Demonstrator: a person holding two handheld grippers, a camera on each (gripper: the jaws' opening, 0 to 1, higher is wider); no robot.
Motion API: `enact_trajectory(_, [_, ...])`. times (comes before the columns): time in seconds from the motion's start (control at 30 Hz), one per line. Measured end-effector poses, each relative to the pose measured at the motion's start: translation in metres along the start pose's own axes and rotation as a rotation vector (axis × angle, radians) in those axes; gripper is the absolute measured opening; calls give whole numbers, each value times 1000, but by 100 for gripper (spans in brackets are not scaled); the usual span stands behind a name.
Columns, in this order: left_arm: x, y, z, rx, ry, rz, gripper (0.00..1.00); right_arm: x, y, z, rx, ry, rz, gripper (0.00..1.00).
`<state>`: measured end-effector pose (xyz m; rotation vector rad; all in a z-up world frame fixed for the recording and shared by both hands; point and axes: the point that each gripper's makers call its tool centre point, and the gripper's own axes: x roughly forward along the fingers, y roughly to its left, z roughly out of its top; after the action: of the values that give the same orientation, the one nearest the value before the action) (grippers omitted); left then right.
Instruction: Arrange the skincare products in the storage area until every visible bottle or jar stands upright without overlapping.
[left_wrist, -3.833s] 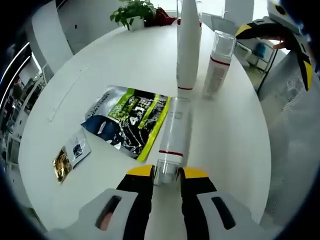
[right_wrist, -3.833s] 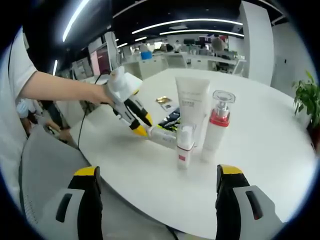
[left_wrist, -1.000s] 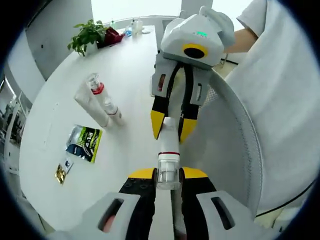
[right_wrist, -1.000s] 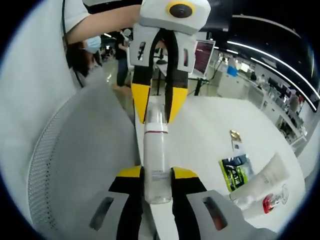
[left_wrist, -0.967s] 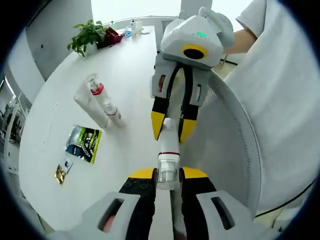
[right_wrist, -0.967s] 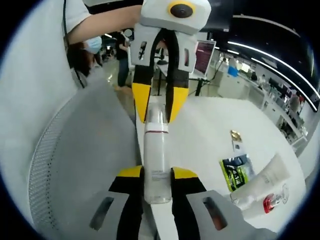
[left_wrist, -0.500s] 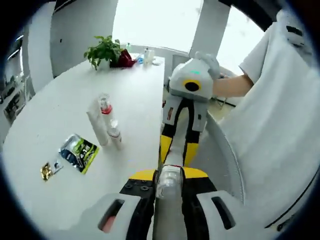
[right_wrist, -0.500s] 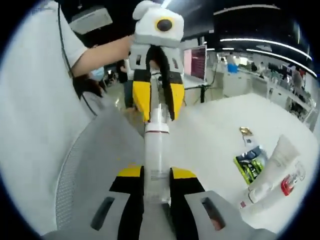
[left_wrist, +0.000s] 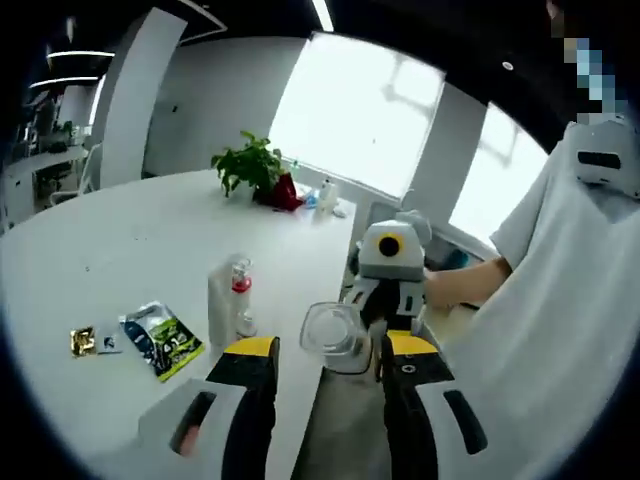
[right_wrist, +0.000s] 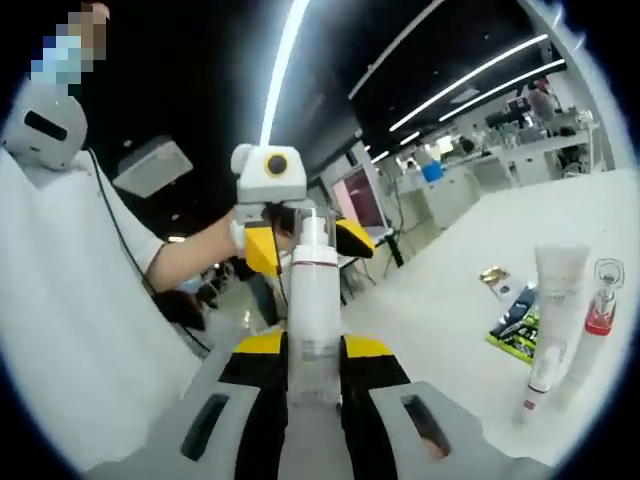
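Clamping clear bottle (right_wrist: 313, 300) by lower body, right gripper (right_wrist: 314, 350) holds it off table (right_wrist: 470, 330). Left gripper (left_wrist: 325, 350) jaws apart around bottle cap end. Tube (right_wrist: 556, 290), pump bottle (right_wrist: 596, 310), small bottle (right_wrist: 540, 385) upright on table; sachets (left_wrist: 160, 338) beside tube.

A white round table (left_wrist: 120, 270) is seen in the left gripper view, with a green and black foil pouch (left_wrist: 163, 340) lying flat on it. A small gold sachet (left_wrist: 83, 341) is laid just beside that pouch, along with a small pale packet whose print cannot be read. At the far edge of the table a potted green plant (left_wrist: 248, 166) is set, next to something red. A large bright window (left_wrist: 355, 125) is seen behind it. In the right gripper view, long ceiling light strips (right_wrist: 283, 62) are shown overhead, and office desks (right_wrist: 520, 150) are visible in the background.
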<state>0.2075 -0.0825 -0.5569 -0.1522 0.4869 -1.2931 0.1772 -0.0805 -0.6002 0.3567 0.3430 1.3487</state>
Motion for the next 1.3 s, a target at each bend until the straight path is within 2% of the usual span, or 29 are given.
enact_trajectory(0.03, [0,-1,4,2,-28,3,35,1,3,7,21,-36,12,18])
enact_trajectory(0.1, [-2,-7,14,-52,-103,-7,28,3,7,17,62,-83,27,18])
enact_trajectory(0.13, [-3,-9,23,-77,-159,-14,27,3,8,22,76,-104,35,18])
enact_trajectory(0.17, [-5,-7,29,-78,-197,6,27,4,10,30,100,-142,45,19])
enact_trajectory(0.3, [-11,-3,37,-187,-251,51,25,6,9,40,146,-169,39,20])
enact_trajectory(0.37, [-14,4,42,-192,-286,109,25,8,5,48,146,-188,-6,22])
enact_trajectory(0.43, [-16,6,43,-211,-290,153,24,12,0,49,91,-155,-78,24])
enact_trajectory(0.53, [-15,12,41,-224,-271,233,24,19,-1,43,-60,-29,-175,27])
enact_trajectory(0.57, [-15,16,40,-243,-263,276,24,21,-3,40,-96,13,-214,29])
enact_trajectory(0.6, [-17,25,38,-265,-250,347,24,23,-5,37,-143,64,-269,31])
enact_trajectory(0.63, [-18,29,35,-281,-221,400,24,23,-9,30,-171,140,-327,31])
enact_trajectory(0.7, [-19,35,33,-274,-204,467,24,25,-14,27,-249,208,-399,28])
enact_trajectory(0.77, [-20,38,30,-295,-192,528,24,23,-21,30,-292,221,-467,26])
enact_trajectory(0.8, [-23,44,30,-286,-183,555,24,24,-21,35,-300,200,-478,26])
enact_trajectory(0.9, [-19,41,31,-294,-193,563,24,23,-27,45,-299,178,-515,24])
enact_trajectory(1.0, [-16,38,32,-321,-211,557,24,22,-32,38,-329,254,-532,22])
enact_trajectory(1.07, [-15,39,31,-324,-207,562,23,21,-34,36,-330,260,-550,21])
enact_trajectory(1.13, [-16,39,31,-320,-206,555,23,18,-35,37,-303,236,-546,20])
enact_trajectory(1.2, [-16,35,33,-272,-201,521,24,18,-30,37,-217,183,-497,19])
enact_trajectory(1.23, [-17,35,33,-278,-209,522,24,19,-28,37,-166,154,-469,19])
enact_trajectory(1.3, [-16,29,39,-234,-233,467,23,22,-20,35,-22,88,-395,19])
